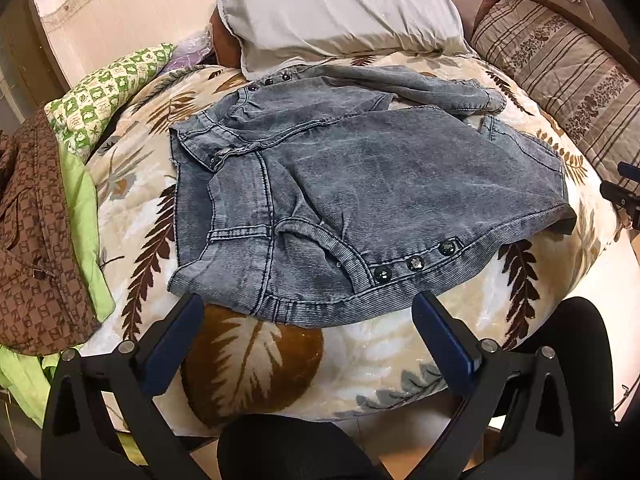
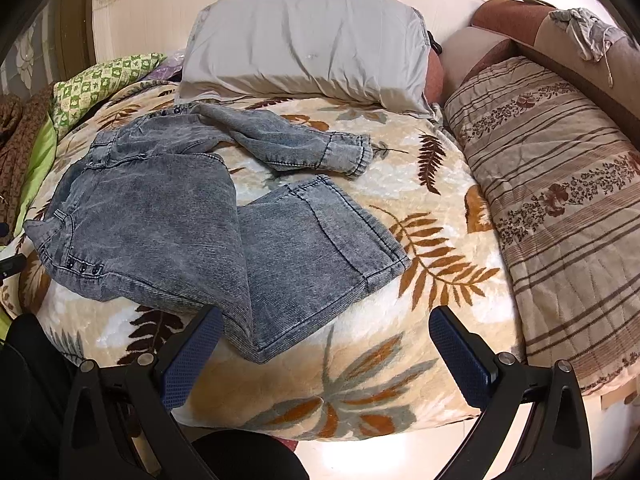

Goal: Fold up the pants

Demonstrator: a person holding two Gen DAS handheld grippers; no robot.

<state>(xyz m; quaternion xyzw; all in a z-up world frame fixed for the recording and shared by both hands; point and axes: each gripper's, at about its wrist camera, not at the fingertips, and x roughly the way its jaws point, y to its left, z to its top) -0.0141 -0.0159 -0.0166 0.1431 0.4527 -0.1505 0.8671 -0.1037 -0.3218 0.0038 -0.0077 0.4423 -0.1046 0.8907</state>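
Grey washed denim pants [image 2: 168,216] lie rumpled on the leaf-print blanket [image 2: 436,264] of the bed, one leg doubled toward 5 o'clock in the right wrist view, the other trailing toward 1 o'clock below the grey pillow [image 2: 308,44]. Left tool [image 1: 308,312] hangs wide open just short of the studded waistband, gripping nothing. Right tool [image 2: 326,332] is equally wide open and empty, its left finger at the folded leg's edge.
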